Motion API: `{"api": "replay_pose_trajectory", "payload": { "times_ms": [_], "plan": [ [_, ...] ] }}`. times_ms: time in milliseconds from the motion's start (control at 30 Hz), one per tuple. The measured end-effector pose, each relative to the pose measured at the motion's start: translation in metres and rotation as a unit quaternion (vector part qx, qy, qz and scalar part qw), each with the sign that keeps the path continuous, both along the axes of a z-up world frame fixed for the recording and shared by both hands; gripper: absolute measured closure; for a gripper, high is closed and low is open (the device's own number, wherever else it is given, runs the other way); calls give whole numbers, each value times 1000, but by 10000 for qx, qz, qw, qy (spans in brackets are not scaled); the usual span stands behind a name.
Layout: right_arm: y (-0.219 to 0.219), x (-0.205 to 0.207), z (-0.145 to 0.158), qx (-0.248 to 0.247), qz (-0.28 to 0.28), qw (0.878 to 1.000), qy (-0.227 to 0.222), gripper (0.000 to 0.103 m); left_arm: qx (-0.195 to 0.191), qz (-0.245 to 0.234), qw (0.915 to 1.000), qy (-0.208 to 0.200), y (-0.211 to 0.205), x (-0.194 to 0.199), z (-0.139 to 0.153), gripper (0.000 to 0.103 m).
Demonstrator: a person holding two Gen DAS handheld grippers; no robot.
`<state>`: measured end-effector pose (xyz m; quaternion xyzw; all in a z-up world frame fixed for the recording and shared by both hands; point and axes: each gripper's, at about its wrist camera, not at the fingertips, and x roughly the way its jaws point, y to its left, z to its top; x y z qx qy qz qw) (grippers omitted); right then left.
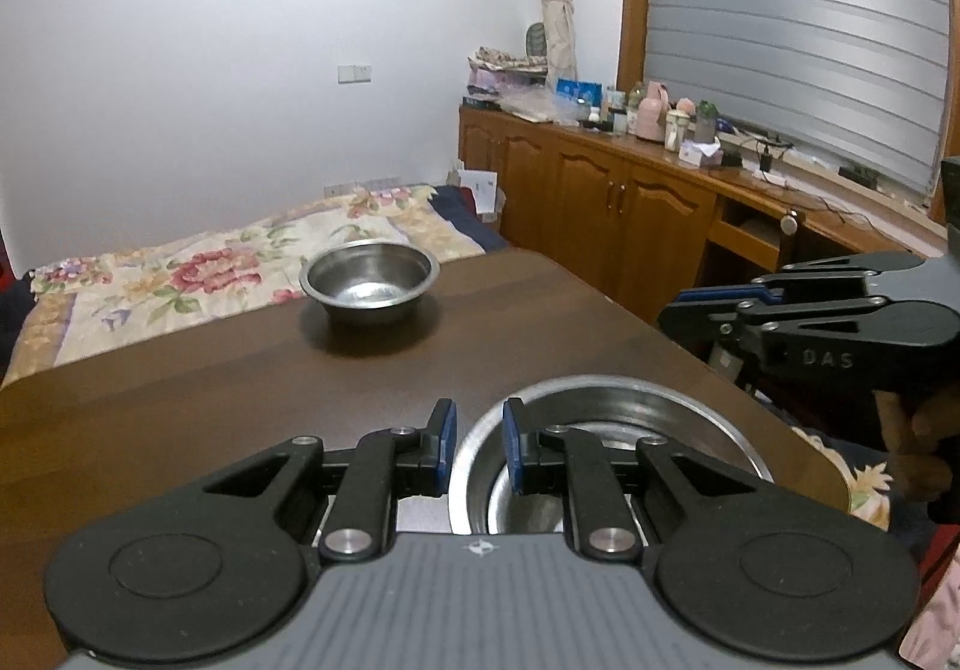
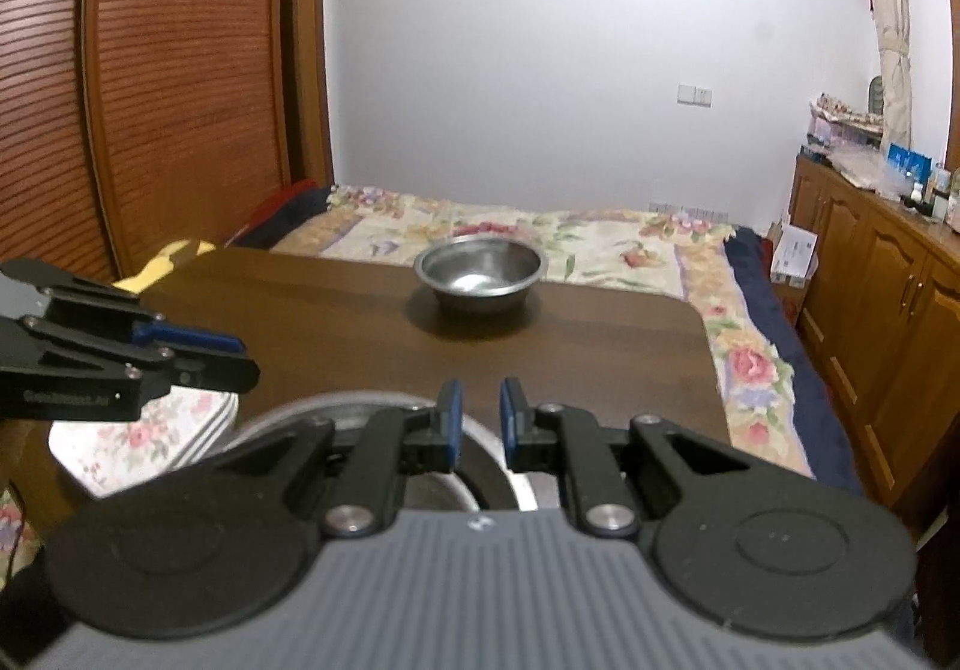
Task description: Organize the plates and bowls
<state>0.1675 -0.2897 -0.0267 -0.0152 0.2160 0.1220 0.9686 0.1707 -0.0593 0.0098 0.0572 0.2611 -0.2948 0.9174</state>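
We have two shiny steel bowls on the dark brown wooden table [image 1: 180, 394]. The near steel bowl [image 1: 606, 430] sits close to the table's near edge, right under us. The far steel bowl [image 1: 369, 280] sits near the table's far edge, well apart from the near one.

Our left gripper [image 1: 479, 445] hangs over the near bowl's left rim with a small gap between its blue pads [image 1: 445, 439]. It holds nothing. Our right gripper [image 2: 480, 418] hangs over the same bowl's right rim, also a little open and holding nothing.

We think the bowl could slip, because the steel is smooth, thin and round. A push could slide it off the near edge, since it sits so close. If both grippers pinch it, they could tug against each other.

A flowered plate [image 2: 138, 439] lies left of the near bowl. It looks hard and could chip if bumped.
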Motion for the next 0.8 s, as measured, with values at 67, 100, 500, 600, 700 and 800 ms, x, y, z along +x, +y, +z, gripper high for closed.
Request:
{"api": "replay_pose_trajectory", "payload": {
  "times_ms": [67, 100, 500, 600, 700, 800],
  "plan": [
    [-1, 0, 7, 16, -21, 10000, -73, 88, -28, 31, 10000, -49, 3, 2, 4, 85],
    [-2, 0, 9, 17, -28, 9999, -111, 88, -35, 47, 10000, -74, 4, 3, 6, 85],
    [-8, 5, 38, 6, -120, 9988, -474, 88, -44, 192, 9994, -297, 11, 22, 29, 75],
    [-10, 10, 42, 53, -151, 9986, -512, 88, -25, 231, 9991, -353, 11, 27, 33, 72],
    [-12, 14, 45, 100, -184, 9983, -537, 88, -41, 251, 9989, -398, 12, 31, 37, 61],
    [-15, 18, 47, 161, -200, 9982, -540, 88, -66, 231, 9990, -386, 13, 36, 40, 54]
  ]
}}
